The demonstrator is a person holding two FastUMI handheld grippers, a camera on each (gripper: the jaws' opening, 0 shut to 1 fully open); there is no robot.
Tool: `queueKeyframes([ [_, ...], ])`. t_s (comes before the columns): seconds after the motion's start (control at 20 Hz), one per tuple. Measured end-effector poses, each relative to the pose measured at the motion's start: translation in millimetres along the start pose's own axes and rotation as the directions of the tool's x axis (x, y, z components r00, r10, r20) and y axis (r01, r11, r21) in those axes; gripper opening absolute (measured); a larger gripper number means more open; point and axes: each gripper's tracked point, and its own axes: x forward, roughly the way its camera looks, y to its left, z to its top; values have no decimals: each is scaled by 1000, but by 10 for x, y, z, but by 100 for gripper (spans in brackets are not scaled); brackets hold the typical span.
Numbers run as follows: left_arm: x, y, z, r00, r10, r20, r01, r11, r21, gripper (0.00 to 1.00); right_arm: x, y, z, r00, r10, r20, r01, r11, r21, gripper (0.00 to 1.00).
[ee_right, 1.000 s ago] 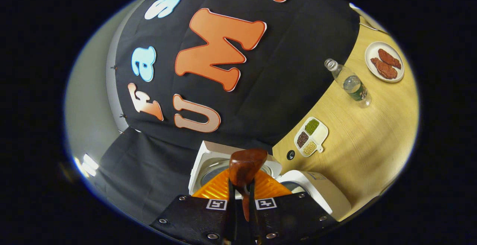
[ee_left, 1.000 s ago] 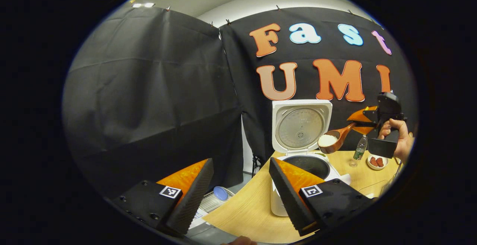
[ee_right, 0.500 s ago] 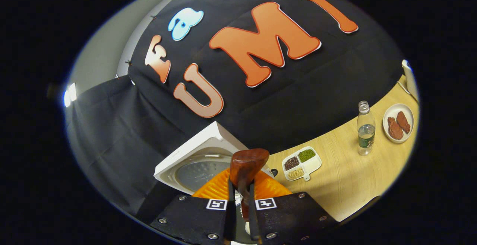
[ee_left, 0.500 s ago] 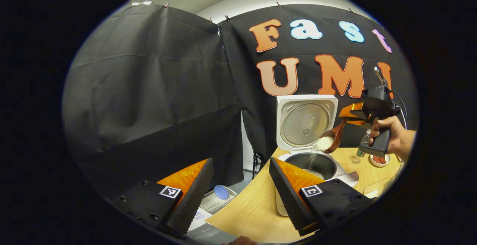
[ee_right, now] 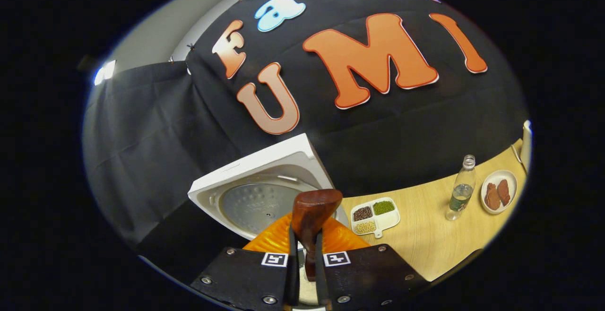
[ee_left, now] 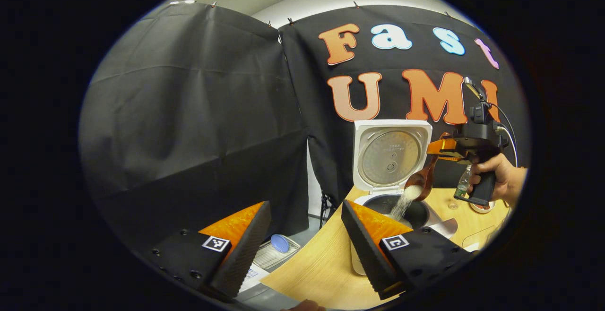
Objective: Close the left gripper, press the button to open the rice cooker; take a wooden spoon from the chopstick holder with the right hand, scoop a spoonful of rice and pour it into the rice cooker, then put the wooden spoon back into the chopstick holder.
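A: Where's the spoon rn?

B: Wooden spoon [ee_left: 422, 178] is tipped over the rice cooker [ee_left: 394, 193], bowl end low, just above the pot rim. Rice [ee_left: 402, 202] is streaming off it into the inner pot. The right tool [ee_right: 303, 254] has both fingers pinching the handle; in the right gripper view the spoon [ee_right: 312, 216] sticks up between them.

A: Lid?

B: Up, standing upright behind the pot w/ the inner plate facing fwd. The spoon is in front of the lid's right edge, can't tell if touching.

A: Left tool?

B: The left tool [ee_left: 305, 245] is spread wide, nothing between the fingers. It's held low, near the worktop [ee_left: 321, 268] front-left edge, well apart from the cooker mouth. One finger is out past the worktop edge, the other over the wood near the cooker's front.

A: Room on the right side?

B: Bare wood between the cooker and the rest. Divided dish of beans [ee_right: 375, 215] sits just beside the lid, then a gap, then a bottle [ee_right: 461, 189] upright and a plate [ee_right: 500, 190] near the far edge. A hand [ee_left: 497, 176] holds the right tool's grip above that stretch.
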Motion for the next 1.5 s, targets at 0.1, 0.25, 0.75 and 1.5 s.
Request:
queueKeyframes([
  [0.1,12,9,2,1000,1,0,-1,1000,-4,100,-21,104,-18,1000,24,14,-23,996,-87,13],
  [0.25,3,12,17,1000,4,2,-4,1000,-3,100,-35,273,-64,998,64,12,-61,979,-194,13],
  [0.75,-62,69,98,999,37,20,-36,999,-25,100,-222,629,-79,986,167,26,-139,887,-440,13],
  [1.5,-281,59,43,999,14,31,-13,999,-31,96,-687,715,58,968,249,23,-220,893,-393,13],
])
